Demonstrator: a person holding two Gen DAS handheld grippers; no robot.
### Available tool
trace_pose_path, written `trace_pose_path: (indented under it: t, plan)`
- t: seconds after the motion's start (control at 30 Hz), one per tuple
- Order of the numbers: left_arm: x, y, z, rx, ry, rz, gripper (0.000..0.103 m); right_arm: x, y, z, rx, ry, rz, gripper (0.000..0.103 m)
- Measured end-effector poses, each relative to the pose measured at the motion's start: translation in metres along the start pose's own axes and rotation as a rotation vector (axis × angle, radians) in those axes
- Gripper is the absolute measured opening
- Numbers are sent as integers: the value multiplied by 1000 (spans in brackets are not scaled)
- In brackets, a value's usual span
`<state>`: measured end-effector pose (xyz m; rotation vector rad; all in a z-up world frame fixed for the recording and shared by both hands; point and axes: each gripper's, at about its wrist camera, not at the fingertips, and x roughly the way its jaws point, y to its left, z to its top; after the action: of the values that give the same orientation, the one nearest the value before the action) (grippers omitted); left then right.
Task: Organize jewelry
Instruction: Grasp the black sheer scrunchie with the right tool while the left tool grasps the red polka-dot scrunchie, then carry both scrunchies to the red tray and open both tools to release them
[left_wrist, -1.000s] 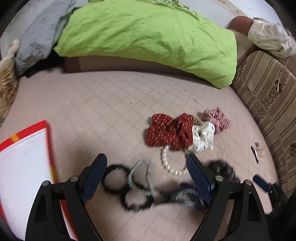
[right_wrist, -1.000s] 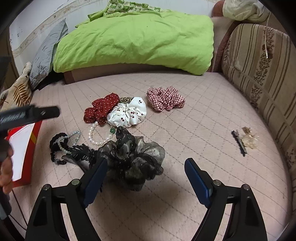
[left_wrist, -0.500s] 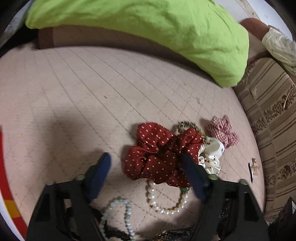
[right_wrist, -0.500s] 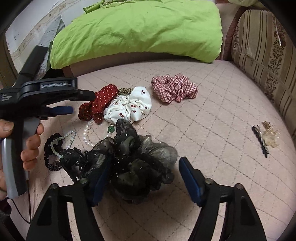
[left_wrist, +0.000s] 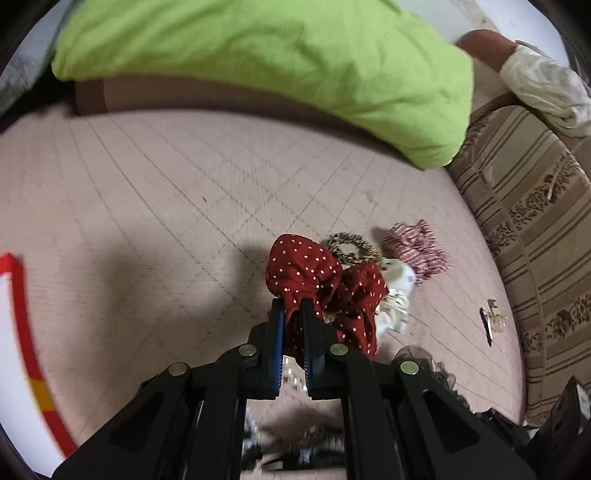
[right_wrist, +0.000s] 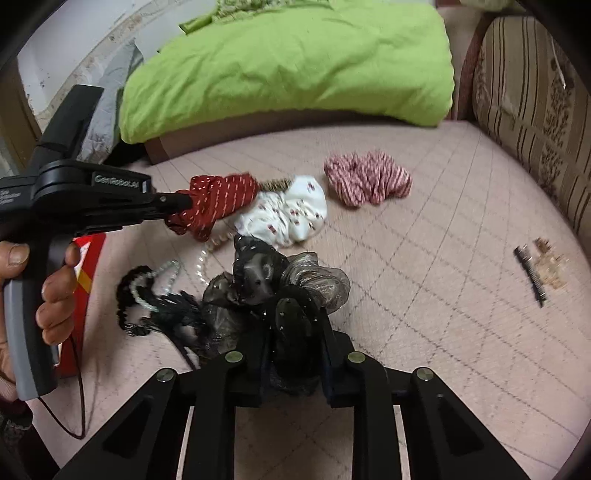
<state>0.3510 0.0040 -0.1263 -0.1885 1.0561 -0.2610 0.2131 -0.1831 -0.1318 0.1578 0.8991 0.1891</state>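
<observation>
Both grippers bite at once here; the left gripper has just been closing and its jaws are now narrow, pinched on a fold of the red polka-dot scrunchie, fabric bunched between the blue pads; from the right wrist view the same tool reaches in level from the left, a hand wrapped round its grey handle. The right gripper has also just been closing, its jaws drawn in on the dark sheer scrunchie, gauze filling the gap. The grip on an edge fold rather than the whole ring looks deliberate to me; it should let each scrunchie peel off the heap without dragging its neighbours.

The red scrunchie sits at the left of the pile on the quilted pink cover, touching the white cherry-print scrunchie; its long axis runs out from the left jaws toward that white one, the free end drooping. The dark scrunchie stretches from the right jaws away toward the pearl bracelet and black beaded bands; the checked scrunchie lies apart, and the hair clips well off to the right.
</observation>
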Motion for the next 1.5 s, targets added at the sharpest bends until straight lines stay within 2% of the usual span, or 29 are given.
trace_pose_path:
  t: [0.17, 0.37, 0.5, 0.63, 0.7, 0.77, 1.0, 1.23, 1.33, 1.37, 1.4, 1.47, 1.5]
  plan:
    - [-56, 8, -7, -9, -73, 5, 8, -37, 19, 5, -41, -64, -14, 22]
    - [-129, 54, -24, -65, -163, 24, 8, -68, 58, 16, -107, -109, 13, 22]
    - [-169, 107, -43, -99, -217, 130, 8, -74, 98, 21, -147, -104, 70, 22]
    - [-190, 168, -60, -174, -234, 231, 8, -57, 145, 27, -190, -65, 142, 22]
    - [-196, 199, -68, -211, -240, 297, 8, -37, 171, 31, -207, -29, 191, 22]
    - [-199, 230, -74, -256, -239, 330, 8, -19, 195, 34, -217, 7, 234, 22]
    - [-182, 314, -82, -350, -172, 370, 8, 56, 277, 54, -195, 116, 368, 22]
    - [-164, 340, -79, -340, -145, 411, 9, 106, 323, 58, -242, 161, 340, 24]
    - [-161, 346, -78, -328, -142, 438, 12, 120, 325, 58, -246, 169, 323, 33]
    - [-161, 349, -78, -333, -149, 443, 16, 123, 326, 58, -243, 168, 321, 38]
    - [-161, 351, -77, -340, -156, 441, 19, 125, 326, 59, -239, 168, 317, 49]
    - [-164, 356, -78, -359, -167, 436, 39, 126, 322, 61, -226, 166, 318, 57]
    - [-167, 358, -80, -377, -179, 427, 42, 124, 320, 61, -222, 164, 321, 61]
